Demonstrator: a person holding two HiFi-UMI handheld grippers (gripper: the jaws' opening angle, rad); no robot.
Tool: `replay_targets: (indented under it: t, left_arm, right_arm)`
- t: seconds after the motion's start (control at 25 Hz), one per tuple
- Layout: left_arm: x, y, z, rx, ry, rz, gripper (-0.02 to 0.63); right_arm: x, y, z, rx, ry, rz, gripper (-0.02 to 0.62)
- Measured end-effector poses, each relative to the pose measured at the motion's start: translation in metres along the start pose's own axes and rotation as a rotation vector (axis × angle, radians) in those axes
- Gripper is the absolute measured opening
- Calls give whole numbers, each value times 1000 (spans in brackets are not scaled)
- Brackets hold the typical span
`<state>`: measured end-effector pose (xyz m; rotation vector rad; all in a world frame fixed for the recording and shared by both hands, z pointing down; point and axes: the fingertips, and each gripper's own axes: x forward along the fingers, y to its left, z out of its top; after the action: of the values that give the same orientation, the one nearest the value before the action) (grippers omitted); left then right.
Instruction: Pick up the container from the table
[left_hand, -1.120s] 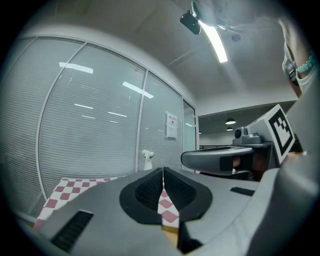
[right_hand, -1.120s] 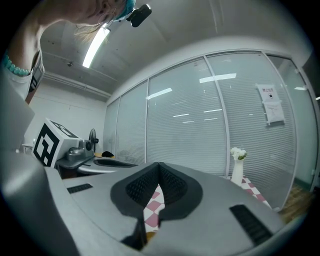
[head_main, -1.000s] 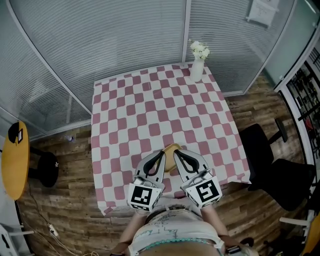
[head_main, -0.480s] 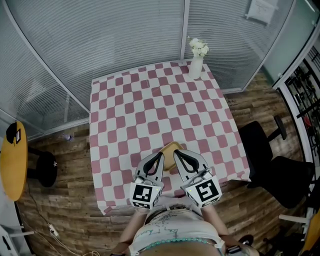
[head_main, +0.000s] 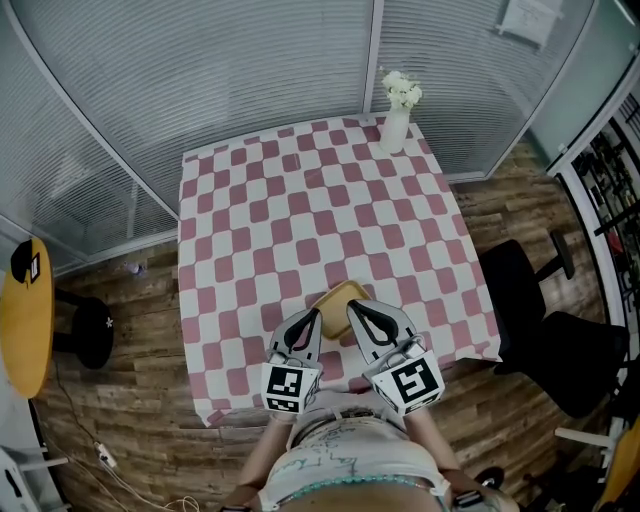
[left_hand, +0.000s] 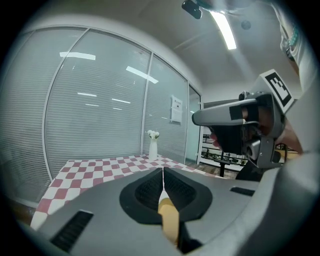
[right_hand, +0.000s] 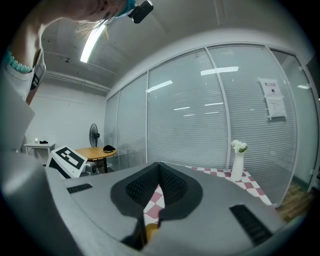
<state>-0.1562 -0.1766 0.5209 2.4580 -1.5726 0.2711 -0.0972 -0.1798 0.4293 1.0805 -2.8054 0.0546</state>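
A shallow tan container (head_main: 338, 298) lies on the red-and-white checked tablecloth (head_main: 280, 220) near the table's front edge. My left gripper (head_main: 314, 312) is shut, its tips just left of the container's near corner. My right gripper (head_main: 351, 305) is also shut, its tips over the container's near right edge. In the left gripper view the closed jaws (left_hand: 163, 170) show a strip of the container (left_hand: 169, 220) in the slot below their tips. In the right gripper view the jaws (right_hand: 159, 164) meet at the tips, with the cloth and a bit of the container (right_hand: 150, 231) beneath.
A white vase with flowers (head_main: 394, 128) stands at the table's far right corner. Glass partitions with blinds run behind the table. A black office chair (head_main: 545, 330) is to the right; a round yellow table (head_main: 25, 320) and black stool (head_main: 90, 335) are to the left.
My left gripper has sunk toward the table, so its marker cube looks smaller in the head view. More of the container shows between the grippers. The right gripper has stayed put.
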Motion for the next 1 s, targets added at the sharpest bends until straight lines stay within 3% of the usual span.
replay_targets:
  t: [0.48,0.88,1.0]
  left_arm:
    - [15,15,-50,21,131,24,17]
    - [25,19,-120,-10,290,41,16]
    - [27,19,-135,26,328,45,17]
  right_arm:
    - [8,-4,1,23,2,12,-6]
    - [10,-8,-3,34,19,19,-6]
    - [9,-10,-6,34,29,16,-6]
